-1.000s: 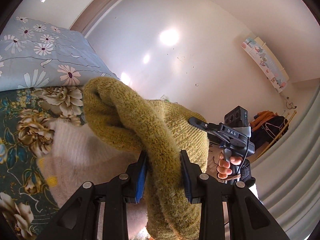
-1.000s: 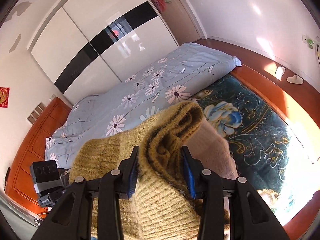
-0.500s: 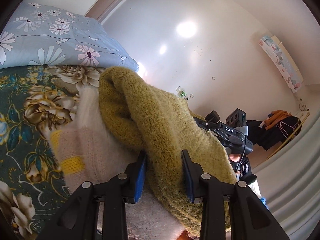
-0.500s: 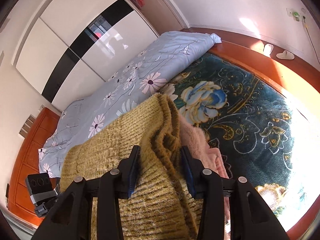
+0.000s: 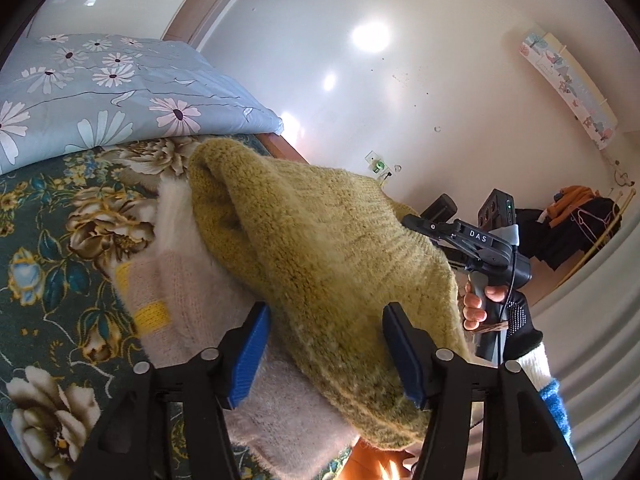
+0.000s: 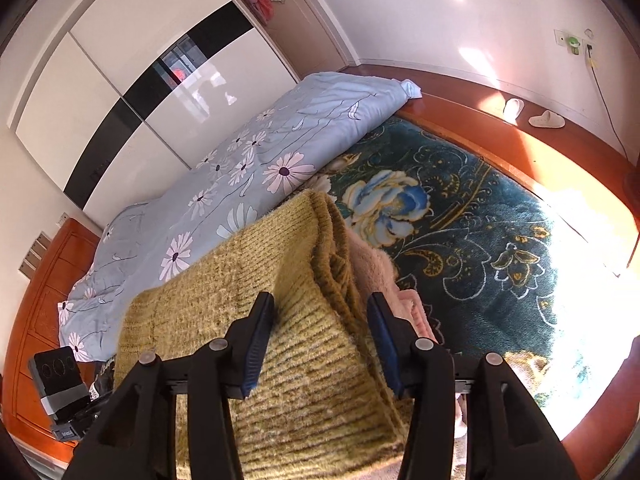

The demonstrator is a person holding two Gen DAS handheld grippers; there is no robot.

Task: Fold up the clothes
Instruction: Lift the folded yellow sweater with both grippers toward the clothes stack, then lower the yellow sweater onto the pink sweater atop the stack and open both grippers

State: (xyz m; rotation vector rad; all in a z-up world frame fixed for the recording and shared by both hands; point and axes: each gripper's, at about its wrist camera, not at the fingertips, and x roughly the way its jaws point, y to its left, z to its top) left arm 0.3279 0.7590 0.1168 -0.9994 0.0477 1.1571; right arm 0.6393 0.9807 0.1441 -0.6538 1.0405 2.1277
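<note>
A folded mustard-yellow knit sweater [image 5: 320,240] lies on top of a folded pale pink sweater [image 5: 188,292] on the bed. My left gripper [image 5: 326,344] is open, its blue pads spread wide on either side of the yellow sweater's edge. My right gripper [image 6: 320,336] is open too, its pads astride the other end of the yellow sweater [image 6: 280,312], with the pink sweater [image 6: 376,268] showing just beside it. The right gripper and the hand holding it also show in the left wrist view [image 5: 476,248].
The bed carries a dark green floral blanket [image 6: 460,220] and a light blue daisy quilt [image 6: 240,160] folded along its far side. A wardrobe [image 6: 120,80] stands behind the bed. The wooden bed frame [image 6: 520,140] holds two slippers. Clothes hang on a rack [image 5: 576,220].
Both grippers have lowered the yellow sweater onto the pink one and opened their jaws, letting go of it.
</note>
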